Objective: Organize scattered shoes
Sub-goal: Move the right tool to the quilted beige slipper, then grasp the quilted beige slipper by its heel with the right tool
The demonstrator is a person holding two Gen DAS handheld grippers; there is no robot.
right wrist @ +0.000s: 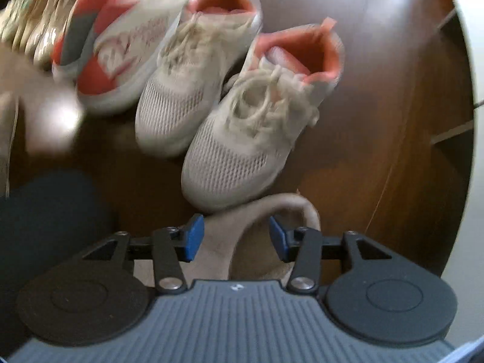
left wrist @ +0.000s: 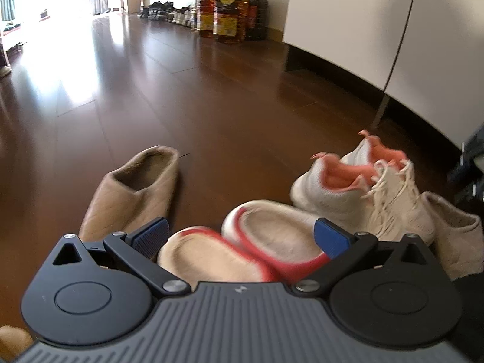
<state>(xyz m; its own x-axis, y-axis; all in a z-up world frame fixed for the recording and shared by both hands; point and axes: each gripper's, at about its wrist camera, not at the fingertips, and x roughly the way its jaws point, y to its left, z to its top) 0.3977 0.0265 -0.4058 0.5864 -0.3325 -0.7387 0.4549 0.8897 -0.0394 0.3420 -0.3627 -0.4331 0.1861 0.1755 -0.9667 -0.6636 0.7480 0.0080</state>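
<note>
My left gripper (left wrist: 241, 237) stands wide open above a pair of red-trimmed slippers (left wrist: 272, 242), which lie side by side between its blue pads; I see no pad pressing on them. A tan slipper (left wrist: 136, 190) lies alone on the floor to the left. A pair of white mesh sneakers (left wrist: 363, 193) with coral lining stands to the right, with a beige slipper (left wrist: 453, 230) beside them. My right gripper (right wrist: 236, 236) points down, open, over that beige slipper (right wrist: 220, 242), whose upper lies between the fingers without touching the pads. The white sneakers (right wrist: 242, 139) stand side by side just ahead, and a blurred red-and-white slipper (right wrist: 121, 48) lies left of them.
A white cabinet (left wrist: 363, 30) on thin legs stands at the right over the dark wood floor (left wrist: 151, 90). Oil bottles (left wrist: 230, 12) and a row of shoes (left wrist: 169, 12) line the far wall. A person's dark trouser leg (right wrist: 45, 217) is at the left.
</note>
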